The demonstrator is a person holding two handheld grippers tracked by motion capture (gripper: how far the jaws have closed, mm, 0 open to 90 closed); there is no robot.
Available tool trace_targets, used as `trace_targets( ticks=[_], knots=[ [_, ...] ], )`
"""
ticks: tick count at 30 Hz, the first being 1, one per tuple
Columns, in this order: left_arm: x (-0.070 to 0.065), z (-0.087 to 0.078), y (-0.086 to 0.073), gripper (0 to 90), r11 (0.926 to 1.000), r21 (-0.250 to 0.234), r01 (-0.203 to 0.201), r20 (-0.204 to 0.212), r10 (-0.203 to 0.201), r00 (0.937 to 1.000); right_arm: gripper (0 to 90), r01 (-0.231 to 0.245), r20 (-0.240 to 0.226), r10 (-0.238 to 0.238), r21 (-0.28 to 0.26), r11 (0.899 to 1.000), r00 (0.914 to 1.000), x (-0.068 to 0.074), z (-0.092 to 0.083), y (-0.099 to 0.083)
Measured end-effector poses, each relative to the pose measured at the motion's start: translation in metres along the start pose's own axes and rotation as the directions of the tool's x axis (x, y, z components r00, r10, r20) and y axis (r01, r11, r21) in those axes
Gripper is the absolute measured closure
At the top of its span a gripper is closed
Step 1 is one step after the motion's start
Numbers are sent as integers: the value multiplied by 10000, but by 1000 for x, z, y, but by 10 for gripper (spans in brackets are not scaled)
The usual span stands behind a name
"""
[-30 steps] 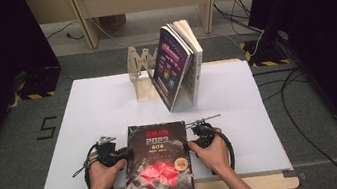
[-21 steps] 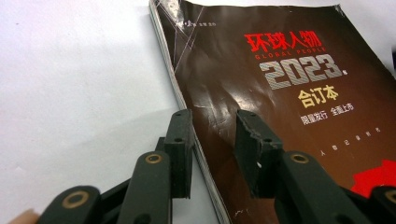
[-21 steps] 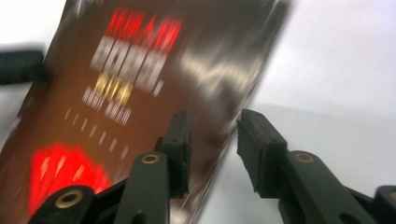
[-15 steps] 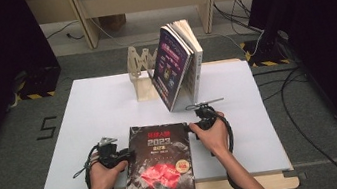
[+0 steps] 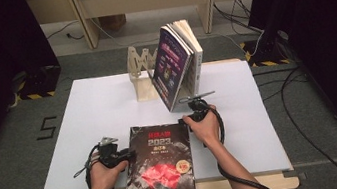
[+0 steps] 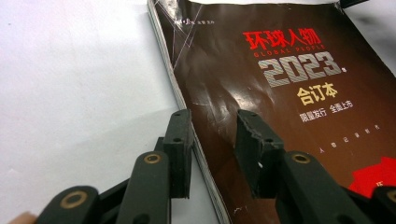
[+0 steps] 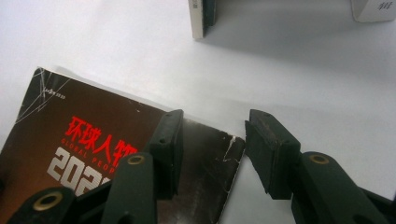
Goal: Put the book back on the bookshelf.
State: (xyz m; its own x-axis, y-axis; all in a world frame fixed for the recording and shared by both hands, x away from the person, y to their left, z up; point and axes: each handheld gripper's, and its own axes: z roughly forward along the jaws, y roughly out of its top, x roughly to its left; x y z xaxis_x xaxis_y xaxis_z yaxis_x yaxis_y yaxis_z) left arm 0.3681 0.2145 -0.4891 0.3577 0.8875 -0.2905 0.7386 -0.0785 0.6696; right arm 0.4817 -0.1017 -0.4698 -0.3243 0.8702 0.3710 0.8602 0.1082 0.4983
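A dark magazine [image 5: 159, 164] with red lettering and "2023" on its cover lies flat at the table's near edge. My left gripper [image 5: 126, 154] rests at the magazine's left side. In the left gripper view the left gripper [image 6: 213, 116] is open, with the magazine [image 6: 280, 93] edge running between the jaws and no pad pressing on it. My right gripper [image 5: 192, 106] sits at the far right corner of the magazine. The right gripper [image 7: 215, 119] has just been opening its jaws, which stand wide over that worn corner of the magazine [image 7: 93, 140] without gripping it.
Several books [image 5: 177, 63] lean against a wooden zigzag rack [image 5: 142, 73] at the back of the white table top [image 5: 98, 110]. The lower edge of one book [image 7: 203, 18] stands just ahead of the right gripper. Cables trail on the floor to the right.
The right hand has slid away from me along the magazine's right side to its far corner, and its jaws have spread wider. The left hand and the magazine have stayed put.
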Motion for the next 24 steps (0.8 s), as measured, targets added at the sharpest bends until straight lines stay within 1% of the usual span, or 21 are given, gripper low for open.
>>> trace_targets(
  ticks=[4, 7, 11, 12, 13, 15, 18, 19, 21, 24],
  knots=[
    [0, 0, 0, 657, 10000, 11, -11, 20, 11, 10000, 559, -33, 9, 33, -2, 10000, 10000, -1, 3, 0],
    [0, 0, 0, 658, 9998, 107, -174, 14, 174, 9998, 558, -59, -32, 59, -14, 10000, 10000, -2, 3, 0],
    [-1, 0, 0, 660, 9997, 85, -239, -90, 240, 9997, 561, -249, -106, 248, -58, 9997, 9996, -2, 3, -2],
    [-2, 0, 0, 661, 9997, 85, -250, -113, 250, 9996, 561, -171, -123, 171, -73, 9998, 9998, -2, 3, -2],
    [-2, 0, 0, 664, 9996, 95, -253, -120, 254, 9996, 561, -393, -186, 392, -45, 9992, 9991, -2, 2, -2],
    [-1, 0, 0, 667, 9996, 99, -249, -118, 250, 9996, 561, -463, -240, 463, 20, 9989, 9986, -3, 1, -3],
    [-1, 0, 0, 670, 9996, 103, -246, -128, 247, 9996, 562, -713, -499, 719, 136, 9974, 9962, -5, 0, -4],
    [-2, 0, 0, 670, 9998, 72, -210, -129, 211, 9997, 561, -753, -536, 760, 158, 9970, 9957, -5, -1, -4],
    [-2, 1, 0, 670, 9998, 73, -185, -131, 186, 9997, 562, -600, -501, 605, 107, 9981, 9969, -4, 0, -5],
    [-2, 0, 0, 670, 9999, 50, -141, -118, 142, 9998, 562, -823, -539, 833, 205, 9964, 9951, -4, -2, -6]
  ],
)
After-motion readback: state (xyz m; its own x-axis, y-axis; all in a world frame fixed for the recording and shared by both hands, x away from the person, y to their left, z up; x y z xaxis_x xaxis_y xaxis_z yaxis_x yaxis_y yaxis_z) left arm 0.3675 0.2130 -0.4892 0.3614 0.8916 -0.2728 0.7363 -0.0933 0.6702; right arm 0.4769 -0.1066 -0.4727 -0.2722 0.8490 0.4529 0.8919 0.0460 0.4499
